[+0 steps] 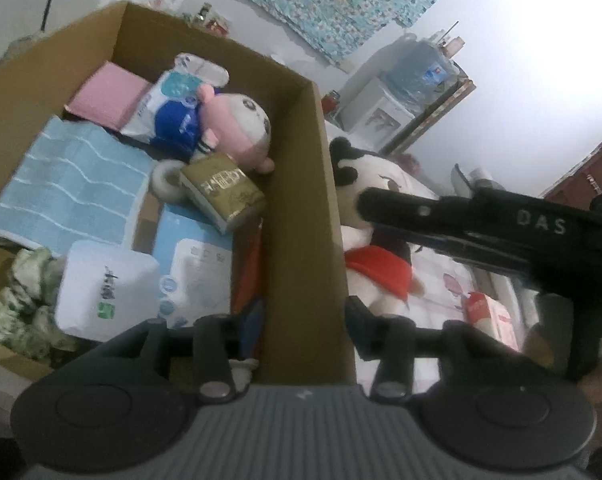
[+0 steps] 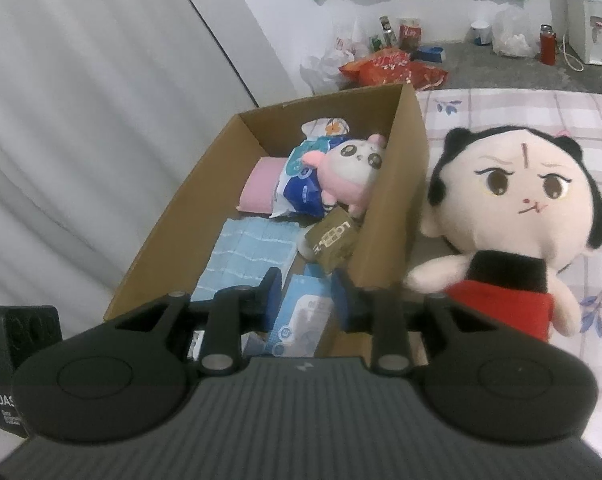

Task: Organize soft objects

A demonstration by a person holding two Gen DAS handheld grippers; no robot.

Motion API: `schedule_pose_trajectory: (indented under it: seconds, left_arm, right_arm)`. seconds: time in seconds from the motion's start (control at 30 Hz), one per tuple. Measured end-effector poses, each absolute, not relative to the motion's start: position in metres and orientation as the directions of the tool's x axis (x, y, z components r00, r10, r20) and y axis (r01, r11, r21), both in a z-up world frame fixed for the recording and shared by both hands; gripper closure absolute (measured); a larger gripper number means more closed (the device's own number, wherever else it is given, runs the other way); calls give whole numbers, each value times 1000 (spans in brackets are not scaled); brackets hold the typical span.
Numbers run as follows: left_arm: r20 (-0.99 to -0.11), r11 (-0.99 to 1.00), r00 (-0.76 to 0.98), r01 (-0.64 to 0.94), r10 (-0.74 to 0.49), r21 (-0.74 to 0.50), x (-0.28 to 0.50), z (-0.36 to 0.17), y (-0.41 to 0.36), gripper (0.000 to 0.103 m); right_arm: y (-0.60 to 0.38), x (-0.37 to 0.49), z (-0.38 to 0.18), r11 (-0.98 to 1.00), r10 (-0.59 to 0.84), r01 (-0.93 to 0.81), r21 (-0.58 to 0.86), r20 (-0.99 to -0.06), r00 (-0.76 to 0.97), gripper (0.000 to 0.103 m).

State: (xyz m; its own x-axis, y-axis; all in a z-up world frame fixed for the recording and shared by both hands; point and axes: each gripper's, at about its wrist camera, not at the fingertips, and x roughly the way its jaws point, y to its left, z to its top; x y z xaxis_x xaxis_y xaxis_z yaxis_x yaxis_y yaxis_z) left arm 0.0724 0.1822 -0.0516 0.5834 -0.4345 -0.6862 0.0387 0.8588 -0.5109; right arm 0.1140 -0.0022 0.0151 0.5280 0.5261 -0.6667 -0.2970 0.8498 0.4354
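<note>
An open cardboard box (image 1: 301, 168) (image 2: 405, 168) stands on the bed. Inside lie a pink panda plush (image 1: 237, 120) (image 2: 353, 168), a blue striped towel (image 1: 69, 184) (image 2: 253, 256), a pink pad (image 1: 109, 96) (image 2: 257, 188), tissue packs (image 1: 105, 288) and a gold box (image 1: 225, 192) (image 2: 333, 240). A big-headed doll in a red top (image 2: 517, 208) (image 1: 377, 248) lies on the bed right of the box. My left gripper (image 1: 305, 320) is open, straddling the box's right wall. My right gripper (image 2: 307, 300) is open and empty above the box's near end.
The bed has a checked floral sheet (image 2: 521, 112). A white curtain (image 2: 81, 120) hangs left of the box. Snack bags (image 2: 393, 68) and bottles lie on the floor beyond, with a water dispenser (image 1: 385, 108) by the wall. The right gripper's body (image 1: 501, 232) crosses the left wrist view.
</note>
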Motion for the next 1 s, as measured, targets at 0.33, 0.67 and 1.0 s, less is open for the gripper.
schedule_pose_trajectory:
  seconds: [0.33, 0.67, 1.0]
  left_arm:
    - [-670, 942, 694, 37, -264, -333, 31, -9, 168, 21]
    - [-632, 995, 771, 15, -76, -101, -11, 32, 156, 0]
    - [-612, 990, 787, -134, 76, -49, -29, 55, 175, 0]
  right_arm:
    - [-38, 66, 38, 863, 497, -290, 413, -592, 635, 21]
    - [-46, 15, 40, 914, 391, -227, 335, -583, 713, 1]
    - [-15, -17, 47, 963, 268, -227, 143, -575, 773, 1]
